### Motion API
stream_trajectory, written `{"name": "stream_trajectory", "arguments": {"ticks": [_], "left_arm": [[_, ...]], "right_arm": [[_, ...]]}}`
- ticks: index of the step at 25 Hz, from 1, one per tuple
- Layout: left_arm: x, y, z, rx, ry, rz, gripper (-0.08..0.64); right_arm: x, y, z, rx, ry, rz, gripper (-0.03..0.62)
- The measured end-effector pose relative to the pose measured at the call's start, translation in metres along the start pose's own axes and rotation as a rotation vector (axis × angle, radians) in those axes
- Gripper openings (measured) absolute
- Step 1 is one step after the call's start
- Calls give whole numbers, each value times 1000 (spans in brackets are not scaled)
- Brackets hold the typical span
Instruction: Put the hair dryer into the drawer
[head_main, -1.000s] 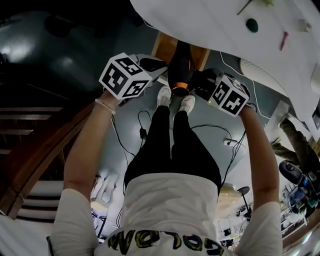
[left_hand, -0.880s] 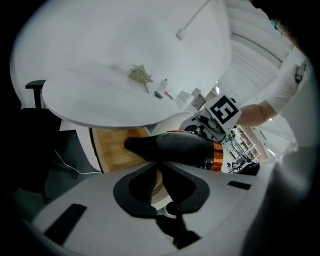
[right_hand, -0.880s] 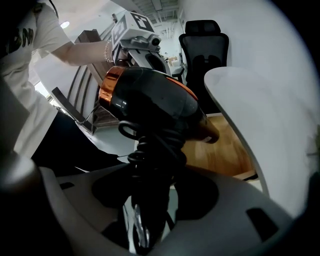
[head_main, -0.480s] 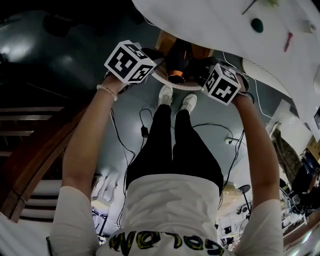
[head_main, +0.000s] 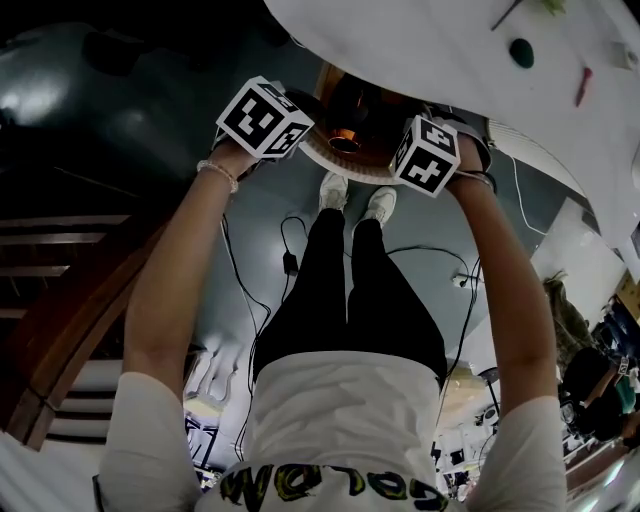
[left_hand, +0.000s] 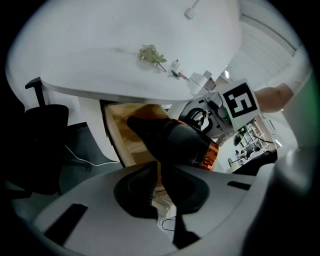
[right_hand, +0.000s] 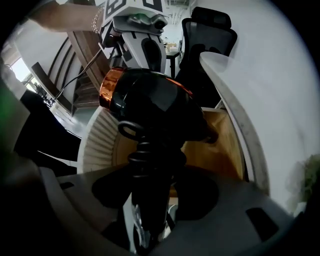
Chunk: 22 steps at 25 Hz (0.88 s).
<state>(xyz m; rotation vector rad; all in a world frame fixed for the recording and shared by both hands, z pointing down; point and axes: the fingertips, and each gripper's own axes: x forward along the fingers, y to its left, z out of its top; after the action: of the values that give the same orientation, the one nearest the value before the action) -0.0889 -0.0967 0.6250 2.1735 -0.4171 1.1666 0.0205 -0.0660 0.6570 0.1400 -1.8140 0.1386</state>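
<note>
A black hair dryer (head_main: 350, 108) with an orange ring hangs between my two grippers, over the open wooden drawer (head_main: 327, 80) under the white table (head_main: 420, 50). My right gripper (right_hand: 152, 200) is shut on the dryer's handle (right_hand: 150, 165), just above the cord's ribbed sleeve. My left gripper (left_hand: 162, 192) has a thin dark part of the hair dryer (left_hand: 175, 142) between its pads, and its jaws are closing on it. The dryer's body sits low over the drawer's wooden floor (right_hand: 220, 145). In the head view the marker cubes hide both sets of jaws.
The drawer's white ribbed front (right_hand: 100, 140) curves below the dryer. The table edge (left_hand: 125, 90) overhangs the drawer. A black office chair (right_hand: 205, 30) stands beside the table. Cables (head_main: 290, 262) lie on the floor by the person's feet (head_main: 355, 200). Small items (left_hand: 152, 54) lie on the tabletop.
Both grippers have carried the hair dryer away from the person's feet, down over the drawer under the table edge. The dryer has tipped more steeply.
</note>
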Motion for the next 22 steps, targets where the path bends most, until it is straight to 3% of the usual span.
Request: {"name": "stream_trajectory", "arguments": {"ticks": [11, 22], "left_arm": [[17, 12, -14, 30, 55, 47, 35], [34, 20, -16, 39, 81, 62, 35]], "right_arm": [[25, -16, -1, -62, 103, -98, 245], [45, -25, -11, -87, 218, -140, 245]]}}
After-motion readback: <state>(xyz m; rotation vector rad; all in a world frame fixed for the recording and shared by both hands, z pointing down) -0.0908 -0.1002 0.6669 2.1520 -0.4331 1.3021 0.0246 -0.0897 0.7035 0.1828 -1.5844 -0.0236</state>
